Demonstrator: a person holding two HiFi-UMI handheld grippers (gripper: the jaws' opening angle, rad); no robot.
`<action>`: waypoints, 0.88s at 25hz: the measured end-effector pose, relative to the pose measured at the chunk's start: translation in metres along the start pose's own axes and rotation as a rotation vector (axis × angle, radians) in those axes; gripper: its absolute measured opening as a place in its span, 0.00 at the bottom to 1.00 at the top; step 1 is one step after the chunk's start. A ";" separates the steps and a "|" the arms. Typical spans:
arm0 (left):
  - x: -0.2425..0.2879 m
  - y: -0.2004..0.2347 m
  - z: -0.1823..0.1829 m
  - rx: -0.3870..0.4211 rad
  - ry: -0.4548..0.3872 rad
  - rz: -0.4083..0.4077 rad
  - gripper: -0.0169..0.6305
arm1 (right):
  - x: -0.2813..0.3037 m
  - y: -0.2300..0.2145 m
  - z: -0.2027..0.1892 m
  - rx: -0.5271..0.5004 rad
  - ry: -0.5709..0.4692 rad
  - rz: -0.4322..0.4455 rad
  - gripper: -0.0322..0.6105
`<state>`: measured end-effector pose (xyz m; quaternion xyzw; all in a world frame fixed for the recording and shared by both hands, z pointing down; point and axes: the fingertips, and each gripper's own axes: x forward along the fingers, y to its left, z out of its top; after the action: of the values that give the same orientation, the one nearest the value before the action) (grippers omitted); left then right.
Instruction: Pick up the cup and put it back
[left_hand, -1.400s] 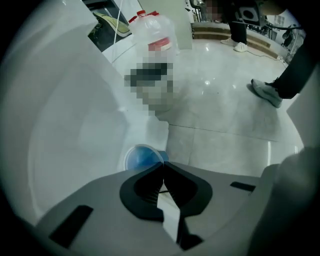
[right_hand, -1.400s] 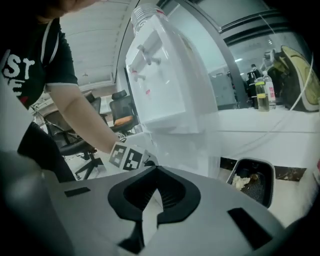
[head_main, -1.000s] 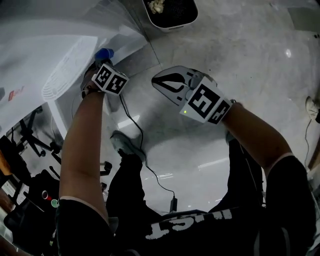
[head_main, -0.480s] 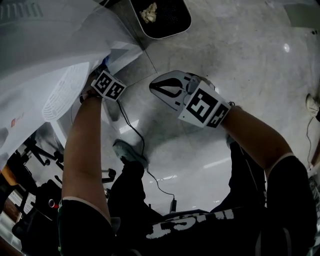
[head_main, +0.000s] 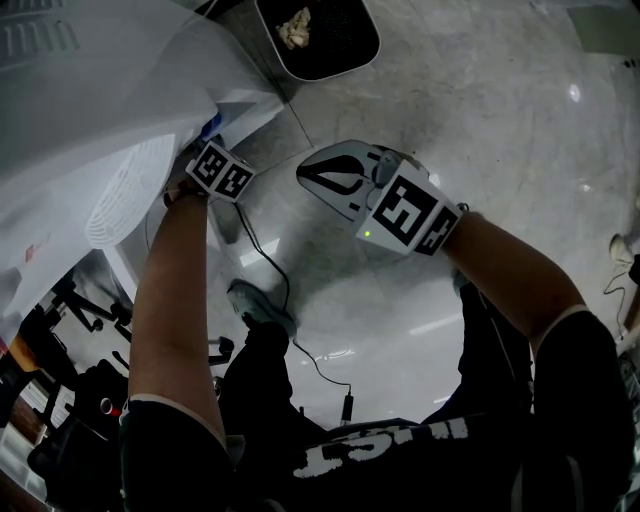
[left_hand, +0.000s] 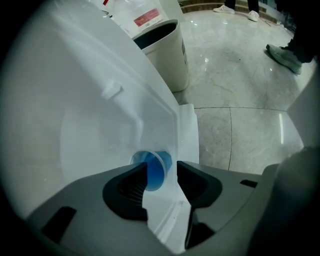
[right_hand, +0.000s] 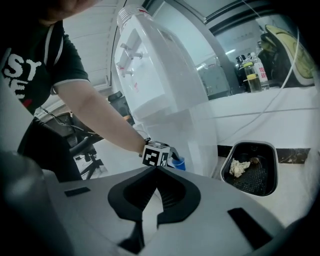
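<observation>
White "ST" on black shirt (right_hand: 22, 70)

Floor (head_main: 500, 120): polished grey stone tile. Bears dark basket (head_main: 345, 35), top centre; white dispenser (head_main: 80, 100), upper left; black cable (head_main: 347, 405), lower centre.

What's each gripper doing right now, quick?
Left gripper: jaws opening, blue cup between them, not gripped.
Right gripper: closed, holding nothing.

Blue cup (left_hand: 152, 169), white dispenser (left_hand: 90, 100). My left tongs (left_hand: 161, 175) grey, black ribbed pads (left_hand: 131, 187). Marker cube (head_main: 222, 170) black-and-white squares. Floor (head_main: 500, 130) pale grey, marbled. Bin (head_main: 340, 30) black, white rim. My shirt (head_main: 400, 450) black, white lettering.
</observation>
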<state>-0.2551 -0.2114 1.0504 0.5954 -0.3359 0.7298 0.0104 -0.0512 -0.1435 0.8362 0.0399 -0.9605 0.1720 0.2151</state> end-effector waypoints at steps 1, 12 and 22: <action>-0.002 0.000 0.000 -0.015 -0.003 0.005 0.32 | 0.001 0.002 0.000 0.001 -0.002 0.003 0.10; -0.094 -0.009 0.006 -0.348 -0.157 0.063 0.41 | -0.013 0.042 0.017 0.005 0.015 0.008 0.10; -0.283 -0.067 -0.002 -0.652 -0.348 -0.144 0.24 | -0.079 0.110 0.086 0.105 0.038 -0.070 0.10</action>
<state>-0.1463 -0.0500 0.8342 0.6979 -0.5047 0.4700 0.1933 -0.0307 -0.0696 0.6949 0.0816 -0.9439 0.2151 0.2370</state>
